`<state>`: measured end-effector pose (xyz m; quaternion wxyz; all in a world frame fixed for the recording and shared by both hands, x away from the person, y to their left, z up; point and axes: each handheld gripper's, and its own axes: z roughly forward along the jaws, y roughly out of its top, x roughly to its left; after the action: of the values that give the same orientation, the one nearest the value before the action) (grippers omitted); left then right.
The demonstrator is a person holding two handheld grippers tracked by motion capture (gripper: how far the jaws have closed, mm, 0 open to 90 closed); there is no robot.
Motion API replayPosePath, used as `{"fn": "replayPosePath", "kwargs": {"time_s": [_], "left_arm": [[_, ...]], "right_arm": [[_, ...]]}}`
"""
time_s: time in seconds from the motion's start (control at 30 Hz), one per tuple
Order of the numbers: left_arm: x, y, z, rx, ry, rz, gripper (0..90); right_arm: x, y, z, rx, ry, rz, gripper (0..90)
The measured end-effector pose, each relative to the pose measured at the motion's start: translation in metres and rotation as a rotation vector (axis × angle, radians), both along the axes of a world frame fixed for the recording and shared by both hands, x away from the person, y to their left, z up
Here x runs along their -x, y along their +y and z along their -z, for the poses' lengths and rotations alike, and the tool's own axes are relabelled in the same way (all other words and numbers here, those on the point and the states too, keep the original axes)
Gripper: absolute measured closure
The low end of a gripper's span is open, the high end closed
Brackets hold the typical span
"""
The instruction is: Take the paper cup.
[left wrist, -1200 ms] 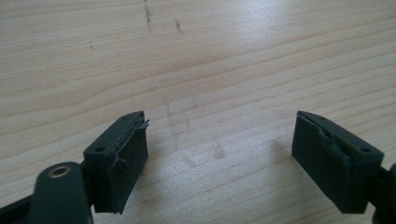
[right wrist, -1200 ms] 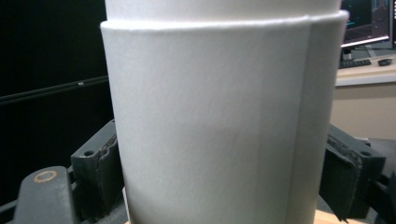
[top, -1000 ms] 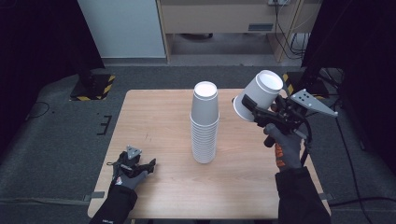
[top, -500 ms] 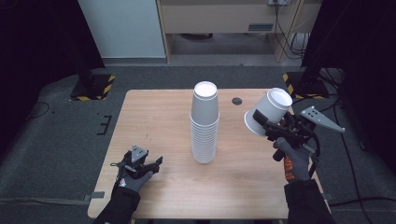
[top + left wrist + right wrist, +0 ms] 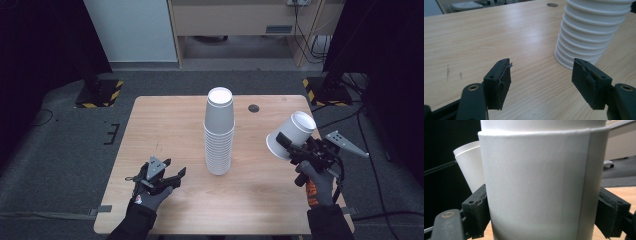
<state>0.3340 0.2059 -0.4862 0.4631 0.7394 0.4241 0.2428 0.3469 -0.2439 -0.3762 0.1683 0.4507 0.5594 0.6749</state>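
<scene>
- Overhead, in the high view, a light wooden table (image 5: 170, 125) stands on grey carpet, with a small dark round cap (image 5: 254, 108) near its far edge and black-and-yellow striped bases (image 5: 100, 93) on the floor to either side.
- Against the picture a second ago, the right gripper (image 5: 286, 143) has sunk from above the table's far right corner to its right edge, carrying the white paper cup (image 5: 291, 135), while the left gripper (image 5: 172, 176) has shifted slightly toward the cup stack (image 5: 219, 130).
- That cup lies tilted, base up and away, rim toward the stack; the right gripper is clamped on it near the rim.
- Left gripper view: both pads (image 5: 500, 82) stand well apart over bare wood, having just narrowed a little with nothing between them; the ribbed rims of the stack (image 5: 589, 32) rise just beyond the far jaw.
- Right gripper view: the cup (image 5: 536, 185) sits between the two pads (image 5: 477, 210), which press its matte white wall on both sides; a seam runs down its right part, and the stack (image 5: 470, 162) shows behind it at left.
</scene>
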Motion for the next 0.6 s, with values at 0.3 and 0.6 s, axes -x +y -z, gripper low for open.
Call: {"fn": "replayPosePath", "kwargs": {"time_s": [0.3,0.6], "left_arm": [[0.009,-0.019,-0.009,0.032,-0.035,0.05,30.6],[0.017,-0.046,-0.014,0.045,-0.059,0.117,32.4]], "right_arm": [[0.003,-0.003,0.022,-0.028,0.043,-0.001,15.9],[0.005,0.002,0.032,-0.042,0.068,-0.014,15.8]]}}
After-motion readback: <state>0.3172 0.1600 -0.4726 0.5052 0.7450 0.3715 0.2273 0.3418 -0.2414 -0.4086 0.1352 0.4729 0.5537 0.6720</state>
